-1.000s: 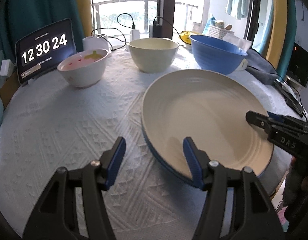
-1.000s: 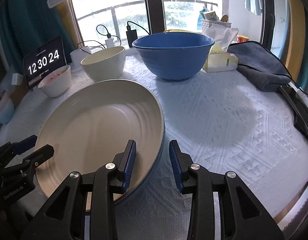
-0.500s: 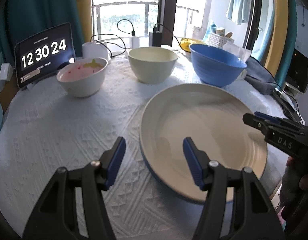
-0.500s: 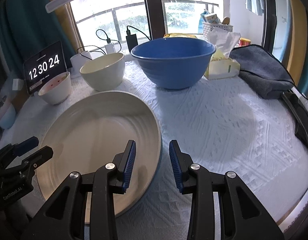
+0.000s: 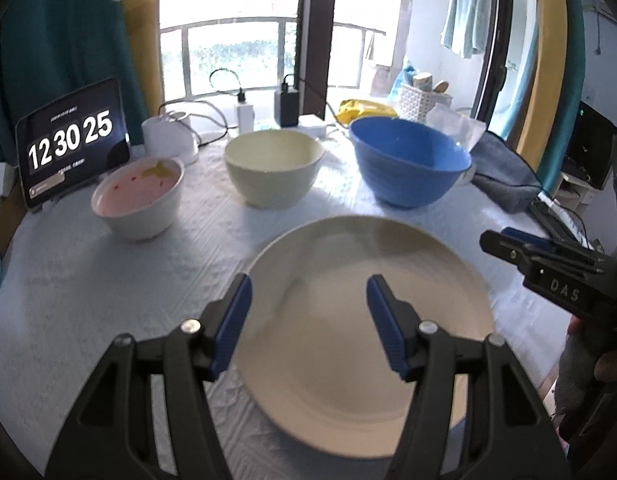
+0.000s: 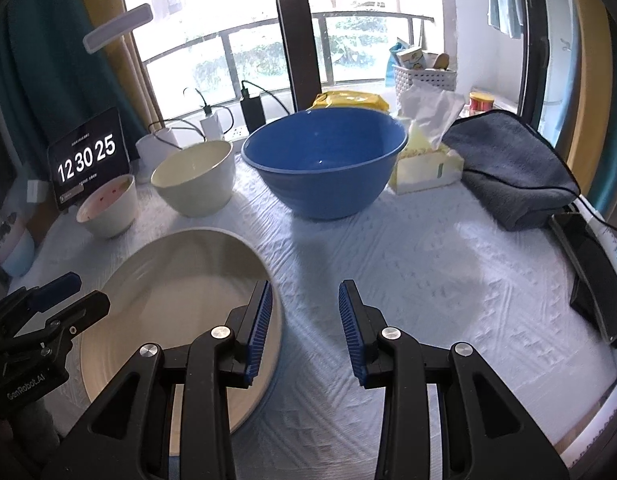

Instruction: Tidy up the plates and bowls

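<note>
plate [image 5: 360, 320] flat on desk [image 5: 88, 280], under and ahead of both your grippers | left gripper [image 5: 308, 312] spread, empty, over its near rim | right gripper [image 6: 304, 320] half-spread, empty, astride its right rim (likely nearer) | bowls beyond

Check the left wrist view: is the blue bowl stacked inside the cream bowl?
No, the blue bowl stands on the tablecloth beside the cream bowl, apart from it.
</note>
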